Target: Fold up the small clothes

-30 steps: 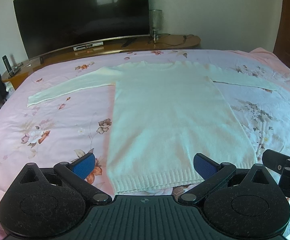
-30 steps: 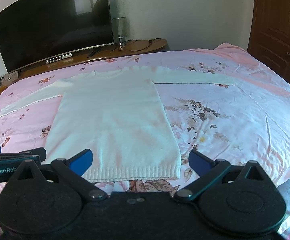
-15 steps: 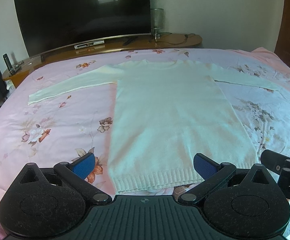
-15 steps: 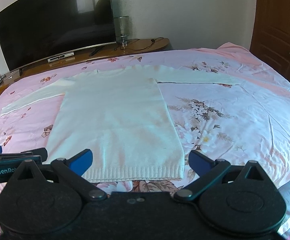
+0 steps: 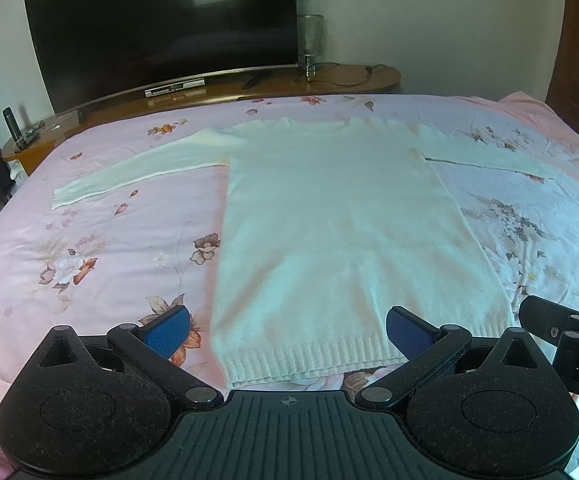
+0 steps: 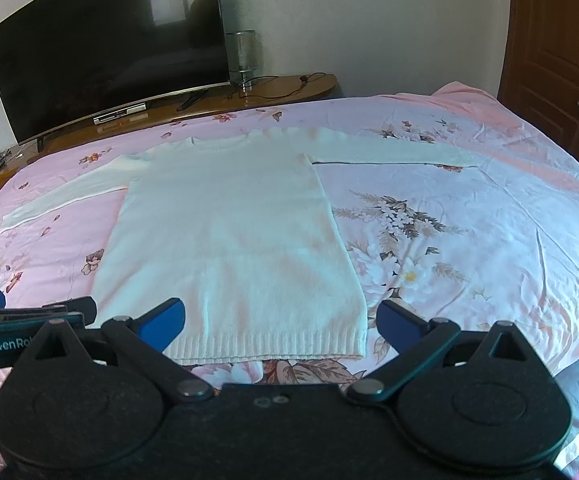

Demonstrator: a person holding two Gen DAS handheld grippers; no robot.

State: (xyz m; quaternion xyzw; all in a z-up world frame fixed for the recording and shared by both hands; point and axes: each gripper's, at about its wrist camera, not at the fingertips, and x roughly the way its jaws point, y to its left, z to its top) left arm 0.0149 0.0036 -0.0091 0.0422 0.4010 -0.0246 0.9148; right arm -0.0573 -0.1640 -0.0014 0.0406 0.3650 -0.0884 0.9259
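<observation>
A white knit sweater (image 5: 337, 232) lies flat on the bed with both sleeves spread out, its ribbed hem nearest me. It also shows in the right wrist view (image 6: 229, 236). My left gripper (image 5: 287, 326) is open and empty, hovering just in front of the hem, its blue pads either side of the hem's left part. My right gripper (image 6: 281, 318) is open and empty, in front of the hem's right corner. The left sleeve cuff (image 5: 65, 196) and right sleeve cuff (image 6: 457, 158) lie far out to the sides.
The bed (image 5: 89, 248) has a pink floral sheet. Behind it stands a wooden console (image 5: 349, 78) with a large dark TV (image 5: 161, 28), a set-top box and a lamp. A brown door (image 6: 557, 40) is at the right. The other gripper shows at each view's edge (image 5: 565, 336).
Both grippers have edged slightly forward and lower toward the hem; the sweater has not moved and both grippers stay open.
</observation>
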